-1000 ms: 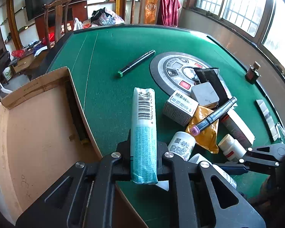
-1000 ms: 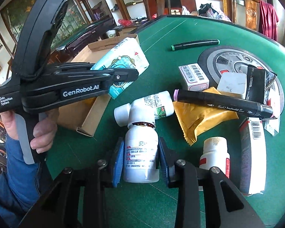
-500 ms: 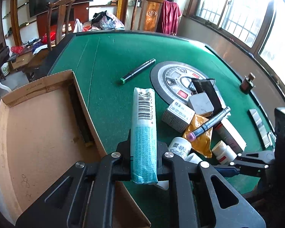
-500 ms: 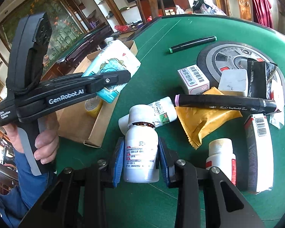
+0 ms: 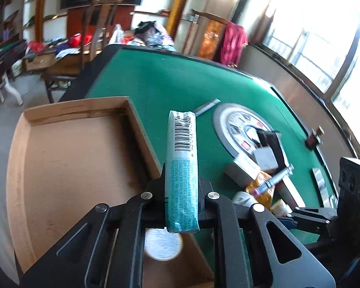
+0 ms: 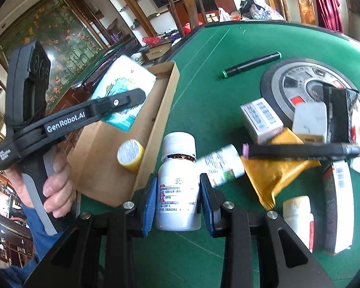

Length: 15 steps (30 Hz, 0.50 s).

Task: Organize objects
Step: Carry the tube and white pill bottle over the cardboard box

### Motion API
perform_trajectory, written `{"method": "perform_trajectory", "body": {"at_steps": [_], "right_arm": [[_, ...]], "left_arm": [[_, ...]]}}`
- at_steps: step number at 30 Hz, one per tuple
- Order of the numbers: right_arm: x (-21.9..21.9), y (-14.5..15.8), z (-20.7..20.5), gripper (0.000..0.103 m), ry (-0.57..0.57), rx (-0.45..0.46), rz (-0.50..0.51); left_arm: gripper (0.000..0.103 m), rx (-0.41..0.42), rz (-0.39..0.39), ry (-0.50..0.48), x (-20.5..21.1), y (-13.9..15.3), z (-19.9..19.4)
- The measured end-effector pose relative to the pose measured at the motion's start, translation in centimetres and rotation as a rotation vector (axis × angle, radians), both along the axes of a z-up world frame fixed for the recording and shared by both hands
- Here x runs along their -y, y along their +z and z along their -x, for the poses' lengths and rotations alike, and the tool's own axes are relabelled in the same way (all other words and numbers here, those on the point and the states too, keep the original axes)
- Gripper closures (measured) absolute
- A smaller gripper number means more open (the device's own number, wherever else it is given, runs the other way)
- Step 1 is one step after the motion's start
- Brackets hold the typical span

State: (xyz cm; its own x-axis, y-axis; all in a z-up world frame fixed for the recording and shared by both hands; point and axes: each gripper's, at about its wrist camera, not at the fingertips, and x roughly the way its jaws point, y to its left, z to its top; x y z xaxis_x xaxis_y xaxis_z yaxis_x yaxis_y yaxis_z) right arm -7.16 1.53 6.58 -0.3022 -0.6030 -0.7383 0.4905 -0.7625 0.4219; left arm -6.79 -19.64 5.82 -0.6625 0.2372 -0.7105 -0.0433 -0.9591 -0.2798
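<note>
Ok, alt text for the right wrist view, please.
The right gripper clamps a white pill bottle above a cluttered green table. At left, the left gripper holds a tissue pack over a cardboard box.

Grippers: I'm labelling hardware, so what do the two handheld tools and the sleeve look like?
Both are black plastic frames with silver screws. The right gripper has blue ribbed pads. The left gripper has a grey-striped handle, white "GenRobot.AI" lettering and a "Data Acquisition System" label. The sleeve is blue.
</note>
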Motion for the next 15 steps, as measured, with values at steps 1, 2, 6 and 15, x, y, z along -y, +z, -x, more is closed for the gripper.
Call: {"method": "perform_trajectory", "body": {"at_steps": [1, 2, 6, 15], "right_arm": [[0.4, 0.2, 0.3, 0.07, -0.001, 0.004, 0.002], [0.9, 0.5, 0.7, 0.07, -0.005, 0.006, 0.002], [2.8, 1.6, 2.2, 0.07, -0.014, 0.01, 0.006], [9.0, 2.4, 7.2, 0.07, -0.01, 0.037, -0.047]], "left_arm": [[0.09, 0.006, -0.009, 0.019, 0.7, -0.1, 0.1], [0.09, 0.01, -0.016, 0.038, 1.4, -0.1, 0.1], [0.09, 0.05, -0.051, 0.111, 4.1, -0.8, 0.3], [0.09, 0.148, -0.107, 0.164, 6.0, -2.9, 1.0]]}}
